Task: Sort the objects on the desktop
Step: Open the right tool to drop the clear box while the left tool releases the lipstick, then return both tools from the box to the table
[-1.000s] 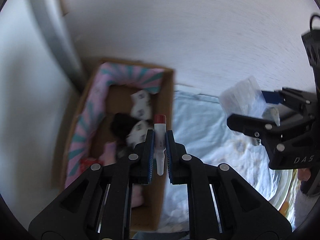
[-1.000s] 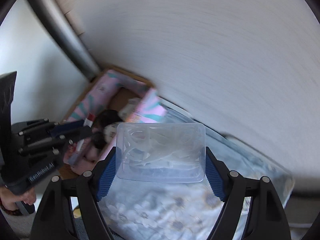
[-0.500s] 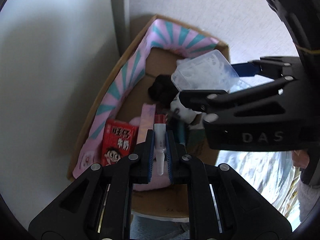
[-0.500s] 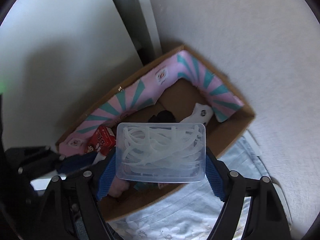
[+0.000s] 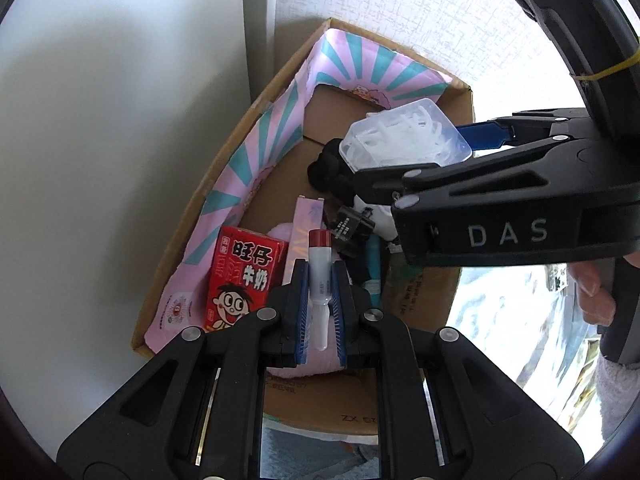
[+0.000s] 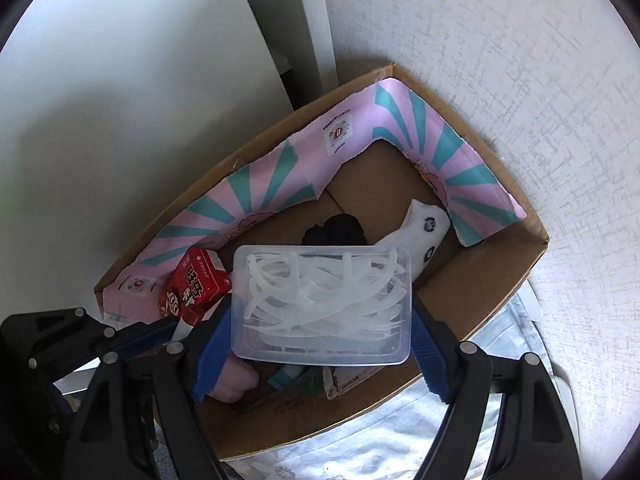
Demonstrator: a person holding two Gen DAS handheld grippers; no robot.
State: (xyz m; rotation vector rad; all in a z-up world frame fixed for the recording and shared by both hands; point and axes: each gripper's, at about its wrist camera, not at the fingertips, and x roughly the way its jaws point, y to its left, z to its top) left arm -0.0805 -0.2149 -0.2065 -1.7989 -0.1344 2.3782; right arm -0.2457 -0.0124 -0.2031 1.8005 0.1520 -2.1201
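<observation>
My left gripper (image 5: 320, 276) is shut on a small white tube with a red cap (image 5: 320, 276), held above the near end of an open cardboard box (image 5: 224, 160) with pink and teal flaps. My right gripper (image 6: 322, 312) is shut on a clear plastic box of white plastic picks (image 6: 322, 300), held over the middle of the same cardboard box (image 6: 500, 280). The right gripper and its clear box (image 5: 404, 140) also show in the left wrist view, right of and beyond my left gripper. The left gripper (image 6: 132, 336) shows at the lower left of the right wrist view.
Inside the box lie a red milk carton (image 5: 244, 276), a black bundle (image 5: 328, 168), white socks (image 6: 424, 232), a pink soft item (image 6: 236, 380) and a black tag (image 5: 352, 224). The box stands against a white textured wall (image 6: 500, 80). A pale floral cloth (image 6: 400, 440) lies in front.
Both grippers have moved from over the floral cloth to above the cardboard box, each still holding its object. The box contents have come into clear view.
</observation>
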